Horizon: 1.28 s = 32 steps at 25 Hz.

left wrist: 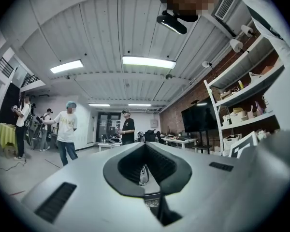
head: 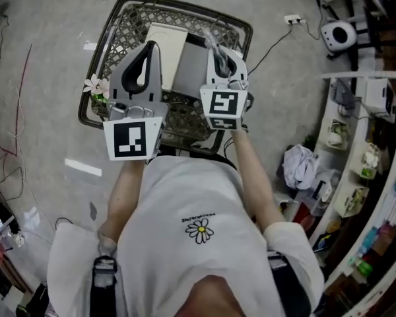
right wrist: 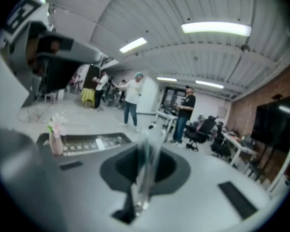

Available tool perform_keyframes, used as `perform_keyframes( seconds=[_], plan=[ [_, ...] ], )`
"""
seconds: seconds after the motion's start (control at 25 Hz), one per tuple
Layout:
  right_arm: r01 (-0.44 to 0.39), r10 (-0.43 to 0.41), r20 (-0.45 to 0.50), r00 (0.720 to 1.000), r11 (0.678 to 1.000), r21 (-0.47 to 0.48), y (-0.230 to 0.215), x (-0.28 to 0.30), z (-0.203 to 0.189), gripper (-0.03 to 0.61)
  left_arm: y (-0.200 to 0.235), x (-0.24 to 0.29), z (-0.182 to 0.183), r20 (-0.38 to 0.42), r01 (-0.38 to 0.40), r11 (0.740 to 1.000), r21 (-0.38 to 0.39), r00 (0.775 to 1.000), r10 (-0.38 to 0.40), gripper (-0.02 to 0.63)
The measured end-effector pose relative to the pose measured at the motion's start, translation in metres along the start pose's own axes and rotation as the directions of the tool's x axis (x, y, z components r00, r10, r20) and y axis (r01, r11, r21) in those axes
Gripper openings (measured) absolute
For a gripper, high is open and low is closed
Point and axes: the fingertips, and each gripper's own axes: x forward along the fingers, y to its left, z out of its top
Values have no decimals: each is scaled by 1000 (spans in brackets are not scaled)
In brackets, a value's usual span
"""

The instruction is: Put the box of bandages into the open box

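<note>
- Left gripper (head: 149, 47): fingers pressed together, above the basket (head: 185, 6).
- Right gripper (head: 219, 55): fingers pinch a thin clear strip (head: 210, 41) that stands upright.
- White box (head: 168, 48) lies flat in the basket, against a grey box (head: 193, 68), just beyond both grippers.

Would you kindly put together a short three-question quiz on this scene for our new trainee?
1. True or false: the white box lies inside the wire basket.
2. In the head view, the small flower vase stands at the basket's: A) left edge B) right edge C) centre.
3. What shows between the fingers of the right gripper?
Key: 1 true; 2 A; 3 a clear strip, with the fingers shut on it.
</note>
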Motion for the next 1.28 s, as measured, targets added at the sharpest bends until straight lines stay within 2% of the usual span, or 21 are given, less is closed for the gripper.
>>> perform_keyframes(
  seconds=[0.12,0.28,0.36,0.44,0.52,0.68,0.88,1.0,1.12,1.28],
  plan=[
    [-38,31,-88,996,996,-86,11,25,-35,43,2,-1,-5,-9,-2,999,32,1000,2,20],
    [-90,46,-204,978,973,-213,29,50,-82,43,6,-3,-18,-32,-21,999,28,999,22,20],
    [-94,10,-236,972,934,-344,36,59,-101,43,7,-6,-28,-58,-22,999,28,998,23,20],
    [-85,-43,-249,968,874,-479,41,63,-117,43,7,-11,-38,-83,-21,1000,20,996,23,20],
    [-83,-73,-257,964,832,-548,47,67,-130,43,7,-15,-51,-110,-29,1000,1,993,29,20],
    [-106,-82,-280,957,795,-597,59,77,-147,43,6,-21,-67,-154,-52,998,-32,987,46,20],
    [-132,-99,-287,953,718,-684,72,94,-164,43,12,-26,-76,-171,-68,997,-32,983,61,20],
    [-151,-107,-305,946,687,-711,79,100,-172,43,18,-30,-81,-182,-87,996,-35,980,80,20],
    [-186,-98,-336,937,674,-715,86,105,-182,44,24,-32,-85,-185,-106,992,-68,978,92,20],
    [-217,-72,-365,928,692,-689,92,107,-189,63,32,-31,-81,-170,-132,986,-97,979,114,20]
  ],
)
